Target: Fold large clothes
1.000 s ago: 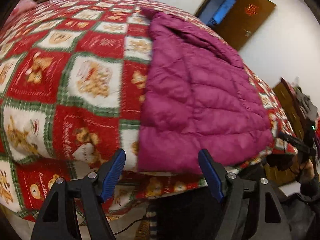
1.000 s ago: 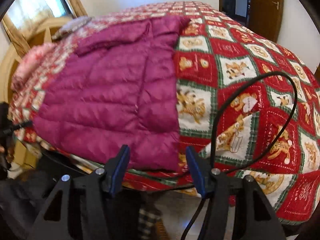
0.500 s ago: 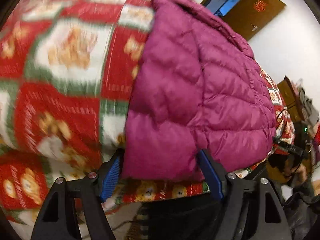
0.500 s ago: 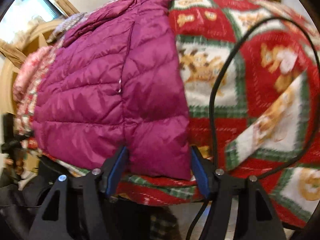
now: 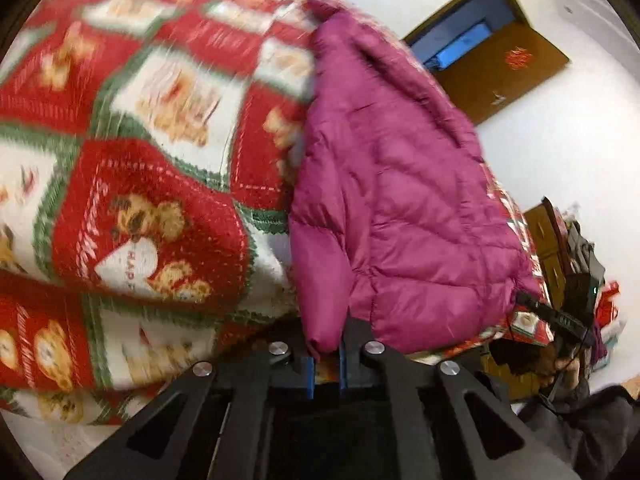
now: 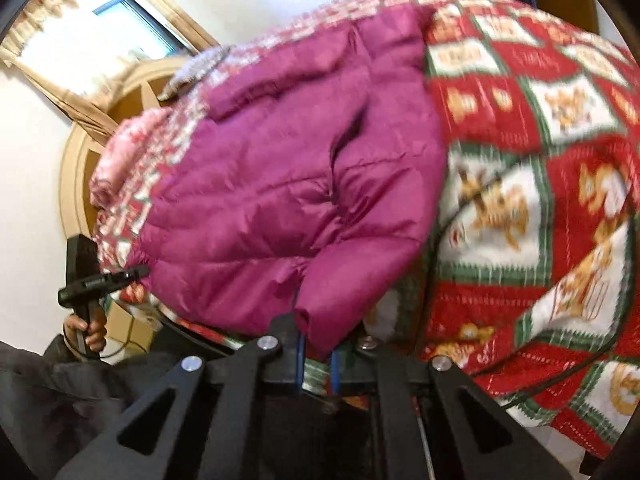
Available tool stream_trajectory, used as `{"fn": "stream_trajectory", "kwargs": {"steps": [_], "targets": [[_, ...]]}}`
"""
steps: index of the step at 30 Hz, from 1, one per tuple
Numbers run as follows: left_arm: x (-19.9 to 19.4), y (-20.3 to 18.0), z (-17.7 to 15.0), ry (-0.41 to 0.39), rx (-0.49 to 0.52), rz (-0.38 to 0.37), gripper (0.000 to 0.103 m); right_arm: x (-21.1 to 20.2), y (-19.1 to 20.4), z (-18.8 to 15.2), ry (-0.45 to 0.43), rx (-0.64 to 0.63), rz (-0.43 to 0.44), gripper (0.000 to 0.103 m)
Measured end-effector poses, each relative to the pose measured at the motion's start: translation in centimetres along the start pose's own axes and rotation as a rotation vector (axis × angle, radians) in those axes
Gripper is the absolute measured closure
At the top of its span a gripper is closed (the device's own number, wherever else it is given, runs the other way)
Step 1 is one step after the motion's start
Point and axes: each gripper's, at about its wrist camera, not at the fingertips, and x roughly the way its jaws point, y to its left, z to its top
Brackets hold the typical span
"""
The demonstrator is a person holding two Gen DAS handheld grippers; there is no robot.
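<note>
A magenta quilted puffer jacket (image 5: 400, 200) lies folded lengthwise on a bed, its hem at the near edge. It also shows in the right wrist view (image 6: 288, 184). My left gripper (image 5: 326, 354) is shut on the jacket's near left hem corner, which is lifted off the blanket. My right gripper (image 6: 316, 354) is shut on the near right hem corner, also lifted. Each gripper shows in the other's view: the right one at the far hem (image 5: 560, 320), the left one at the far hem (image 6: 100, 280).
A red, green and white Christmas bear blanket (image 5: 140, 200) covers the bed (image 6: 540, 200). A black cable (image 6: 436, 240) loops over the blanket beside the jacket. A brown door (image 5: 500, 68) and a dresser (image 5: 548, 240) stand behind. A window (image 6: 100, 20) and wooden headboard (image 6: 80, 168) lie beyond.
Both grippers moved in to the jacket's near hem corners, closed on them from open, and have lifted the corners off the blanket.
</note>
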Motion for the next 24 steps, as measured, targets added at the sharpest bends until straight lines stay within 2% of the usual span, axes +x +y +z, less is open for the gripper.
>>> {"fn": "stream_trajectory", "kwargs": {"steps": [2,4,8,10,11,13,17,21,24], "targets": [[-0.6,-1.2,0.4,0.005,0.059,0.031,0.096,-1.1,0.4,0.2,-0.03,-0.005,0.021,0.091],[-1.0,-2.2,1.0,-0.006,0.092,0.027,0.096,-1.9,0.4,0.2,-0.061,0.007,0.049,0.091],[-1.7,-2.7,2.8,-0.027,0.071,-0.017,0.096,-3.4,0.4,0.7,-0.128,0.053,0.093,0.092],[-2.3,-2.6,3.4,0.005,0.073,-0.019,0.096,-3.8,1.0,1.7,-0.151,0.053,0.095,0.092],[-2.0,-2.7,3.6,0.049,0.083,0.007,0.096,-4.4,1.3,1.9,-0.157,0.03,0.077,0.092],[-1.6,-3.0,3.5,0.102,0.105,0.074,0.096,-3.9,2.1,2.5,-0.143,0.001,0.04,0.092],[-1.7,-4.3,2.7,0.151,0.148,0.129,0.095,-1.6,1.8,2.9,-0.097,0.015,0.037,0.092],[-3.2,-5.8,1.7,0.166,0.235,0.156,0.095,-0.6,1.0,3.2,-0.07,0.031,0.056,0.092],[-4.0,-6.1,1.7,0.148,0.264,0.166,0.095,-0.3,0.5,3.4,-0.052,0.034,0.054,0.092]]}}
